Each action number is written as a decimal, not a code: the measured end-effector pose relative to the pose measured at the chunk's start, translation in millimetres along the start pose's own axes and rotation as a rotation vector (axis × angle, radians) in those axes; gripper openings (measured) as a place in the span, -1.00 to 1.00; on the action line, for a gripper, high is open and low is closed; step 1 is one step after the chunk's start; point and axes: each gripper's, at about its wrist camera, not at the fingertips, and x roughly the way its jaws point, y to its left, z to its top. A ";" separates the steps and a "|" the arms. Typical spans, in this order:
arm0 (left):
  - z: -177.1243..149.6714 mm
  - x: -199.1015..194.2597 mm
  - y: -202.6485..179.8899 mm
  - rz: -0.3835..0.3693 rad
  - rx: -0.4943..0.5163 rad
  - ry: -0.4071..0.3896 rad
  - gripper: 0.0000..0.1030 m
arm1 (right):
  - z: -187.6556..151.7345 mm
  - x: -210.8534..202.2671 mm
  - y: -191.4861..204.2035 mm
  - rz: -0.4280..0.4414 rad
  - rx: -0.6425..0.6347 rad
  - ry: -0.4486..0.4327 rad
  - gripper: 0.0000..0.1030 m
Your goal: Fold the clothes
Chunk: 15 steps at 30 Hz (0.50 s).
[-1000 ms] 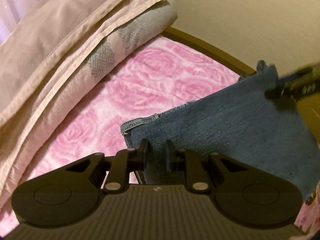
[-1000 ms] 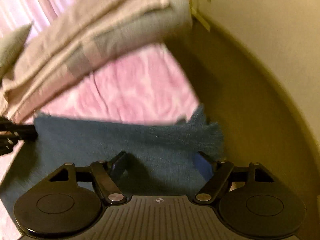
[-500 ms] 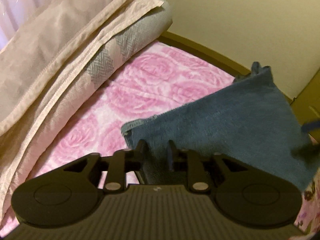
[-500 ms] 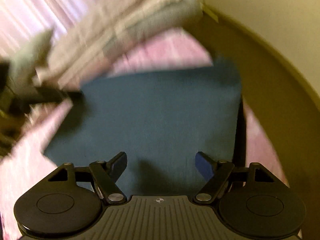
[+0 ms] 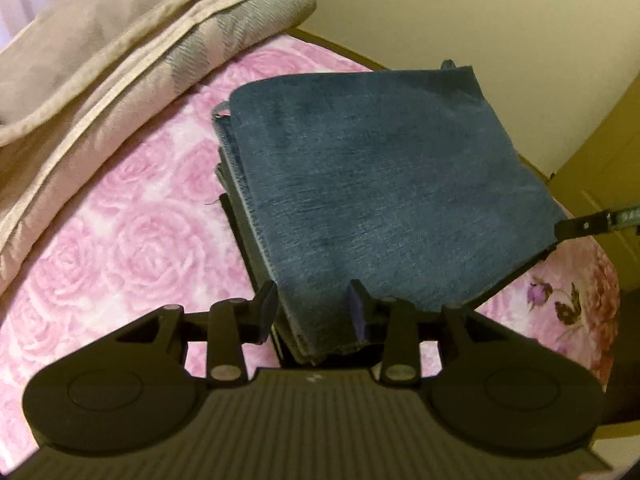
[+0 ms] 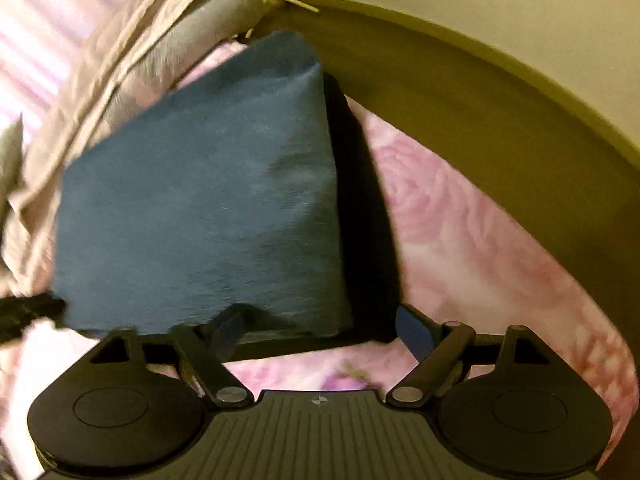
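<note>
A folded blue denim garment (image 5: 380,184) lies as a flat stack on the pink rose bedspread (image 5: 120,240). My left gripper (image 5: 313,312) hovers over its near left corner. Its jaws are opening, with the layered denim edge between the fingers (image 5: 267,312) and neither pad pressing on it. In the right wrist view the denim (image 6: 208,208) fills the middle left. My right gripper (image 6: 320,330) is wide and still opening at the stack's near right corner, holding nothing. Its tip (image 5: 580,225) shows at the denim's right edge in the left wrist view.
A folded beige and grey blanket (image 5: 120,60) is piled along the far left of the bed. A dark wooden bed frame (image 5: 340,46) and a cream wall lie beyond the denim. Bedspread (image 6: 460,248) shows to the right of the stack.
The denim flap stretched between both grippers has been laid over into a flat stack. The left jaws, nearly shut on its edge before, have spread apart. The right gripper has drawn back to the corner.
</note>
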 end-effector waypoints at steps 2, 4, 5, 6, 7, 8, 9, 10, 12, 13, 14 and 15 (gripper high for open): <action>2.1 4.8 0.0 0.007 0.006 0.009 -0.27 | 0.0 8.2 1.4 -0.021 -0.028 0.006 0.63; 2.7 4.1 0.4 0.007 0.006 0.018 -0.26 | 1.1 6.7 1.8 -0.030 -0.033 0.003 0.63; 2.9 3.3 0.7 0.007 0.005 0.022 -0.26 | 1.2 4.7 2.3 -0.038 -0.038 -0.001 0.63; 2.2 3.3 0.9 0.007 0.001 0.024 -0.26 | 0.9 2.9 2.4 -0.047 -0.044 -0.005 0.63; 1.1 3.7 1.0 0.008 -0.004 0.025 -0.26 | 0.9 1.9 2.3 -0.055 -0.050 -0.007 0.63; 0.0 4.0 1.2 0.009 -0.009 0.025 -0.26 | 2.6 4.4 1.3 -0.053 -0.055 0.001 0.63; -0.5 5.3 1.0 0.012 -0.011 0.025 -0.25 | 4.2 7.1 0.4 -0.050 -0.060 0.009 0.63; -0.9 7.0 0.6 0.015 -0.012 0.023 -0.25 | 5.3 11.0 -0.3 -0.048 -0.069 0.019 0.63; 0.0 8.1 0.5 0.021 -0.024 0.025 -0.20 | 8.4 18.5 -1.1 -0.045 -0.082 0.039 0.63; 0.9 6.5 0.6 0.023 -0.030 0.026 -0.20 | 9.1 18.4 -0.5 -0.048 -0.085 0.043 0.64; 1.6 4.2 0.7 0.026 -0.035 0.026 -0.20 | 8.7 15.9 1.2 -0.054 -0.089 0.042 0.64; 2.4 1.9 0.8 0.029 -0.039 0.026 -0.20 | 8.2 13.1 2.8 -0.059 -0.091 0.040 0.64</action>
